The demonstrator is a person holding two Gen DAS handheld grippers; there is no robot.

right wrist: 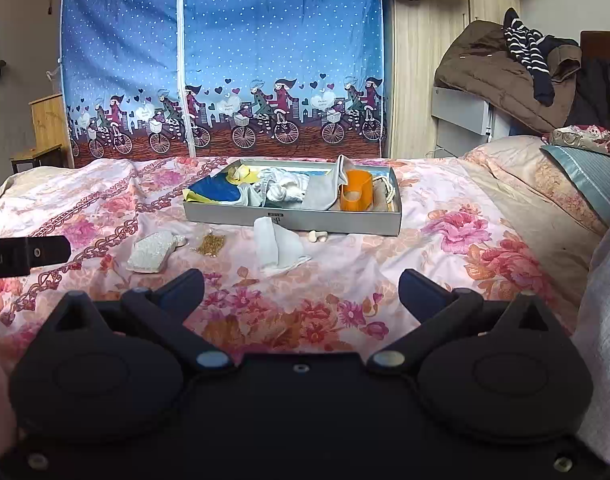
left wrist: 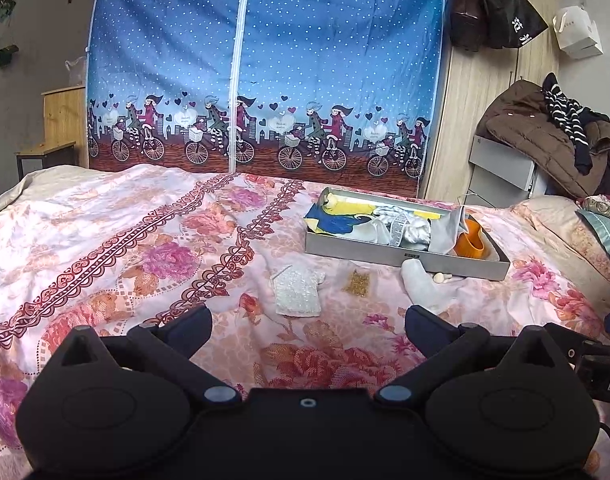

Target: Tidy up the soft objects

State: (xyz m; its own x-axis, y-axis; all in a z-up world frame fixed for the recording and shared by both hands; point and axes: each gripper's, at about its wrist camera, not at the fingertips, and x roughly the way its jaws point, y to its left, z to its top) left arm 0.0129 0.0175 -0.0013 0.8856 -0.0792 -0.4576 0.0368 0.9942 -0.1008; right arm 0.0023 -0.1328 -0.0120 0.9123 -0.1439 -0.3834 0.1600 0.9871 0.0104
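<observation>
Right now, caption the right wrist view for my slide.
Open right gripper above floral bedspread, facing a grey tray of soft items.

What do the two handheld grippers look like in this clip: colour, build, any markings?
Both are matte black. The left gripper and right gripper each have two angled fingers on grey pivot pins, round disc housings and triangular cut-outs. Fingertips look dark blue. White lettering marks the left gripper's side.
</observation>
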